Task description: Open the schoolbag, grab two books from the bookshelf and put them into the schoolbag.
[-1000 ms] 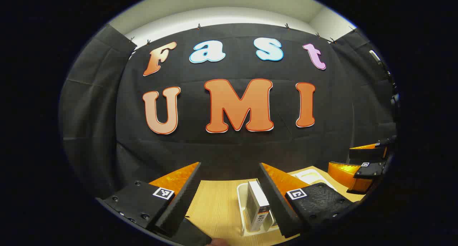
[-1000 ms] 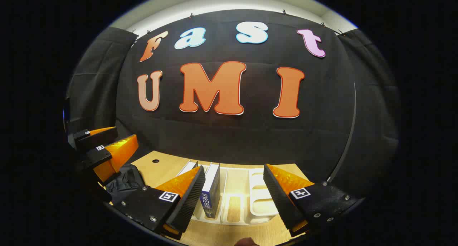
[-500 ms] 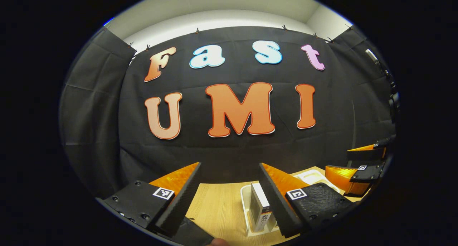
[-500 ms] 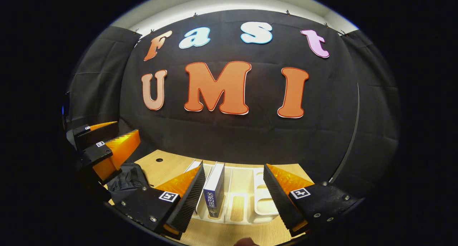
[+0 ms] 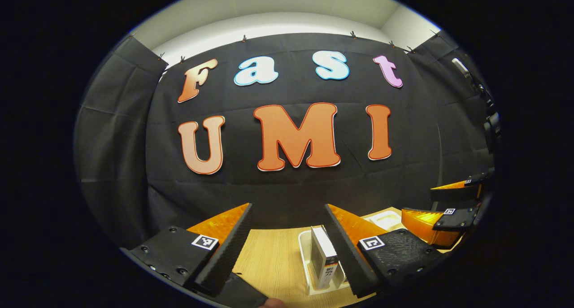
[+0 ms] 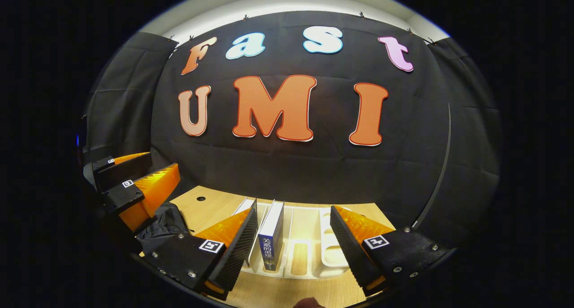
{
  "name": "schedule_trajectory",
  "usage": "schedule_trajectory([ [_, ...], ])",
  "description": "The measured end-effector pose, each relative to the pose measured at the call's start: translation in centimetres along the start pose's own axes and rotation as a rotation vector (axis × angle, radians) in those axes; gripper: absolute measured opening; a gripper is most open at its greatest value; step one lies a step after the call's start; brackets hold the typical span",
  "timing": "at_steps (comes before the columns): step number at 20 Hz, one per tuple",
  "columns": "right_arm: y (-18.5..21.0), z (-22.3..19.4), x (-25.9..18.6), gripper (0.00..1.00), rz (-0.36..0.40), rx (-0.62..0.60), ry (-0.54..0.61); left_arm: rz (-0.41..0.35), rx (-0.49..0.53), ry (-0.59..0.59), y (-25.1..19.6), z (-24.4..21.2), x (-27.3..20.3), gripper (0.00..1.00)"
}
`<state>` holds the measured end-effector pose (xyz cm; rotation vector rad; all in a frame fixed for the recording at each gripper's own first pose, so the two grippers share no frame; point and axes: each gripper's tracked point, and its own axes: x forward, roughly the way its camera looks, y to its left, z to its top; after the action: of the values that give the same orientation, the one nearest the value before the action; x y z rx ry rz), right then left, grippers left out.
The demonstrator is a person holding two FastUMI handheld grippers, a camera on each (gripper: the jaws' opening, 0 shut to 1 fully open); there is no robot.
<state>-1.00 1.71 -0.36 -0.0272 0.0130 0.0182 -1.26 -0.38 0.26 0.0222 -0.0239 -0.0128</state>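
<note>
Right hand-held gripper (image 6: 290, 249) hangs spread above the bookshelf (image 6: 314, 258), blue book (image 6: 270, 236) beside its left finger.

Recording booth: black cloth walls (image 5: 116, 133), wooden table (image 6: 210, 205)

Two books (image 6: 271, 236) (image 6: 243, 207), one bookshelf (image 6: 332, 258), one schoolbag (image 6: 162, 223), two claws (image 6: 291, 240) (image 5: 287, 238)
</note>
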Motion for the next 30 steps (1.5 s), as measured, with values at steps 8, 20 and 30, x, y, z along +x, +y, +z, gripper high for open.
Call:
schedule_trajectory([
  [8, 0.0, 0.0, -0.3, 0.97, 0.006, -0.009, -0.013, 0.020, 0.033, 0.001, 0.4, 0.0, -0.1, 1.00],
  [20, -2.8, -1.9, 0.5, 0.97, -0.008, 0.002, 0.018, 0.033, 0.164, 0.082, -0.5, -4.0, -0.8, 0.98],
  [30, -2.7, -3.9, 2.2, 0.98, 0.066, -0.055, 0.046, 0.082, 0.419, 0.253, 1.0, -12.7, -4.4, 0.99],
])
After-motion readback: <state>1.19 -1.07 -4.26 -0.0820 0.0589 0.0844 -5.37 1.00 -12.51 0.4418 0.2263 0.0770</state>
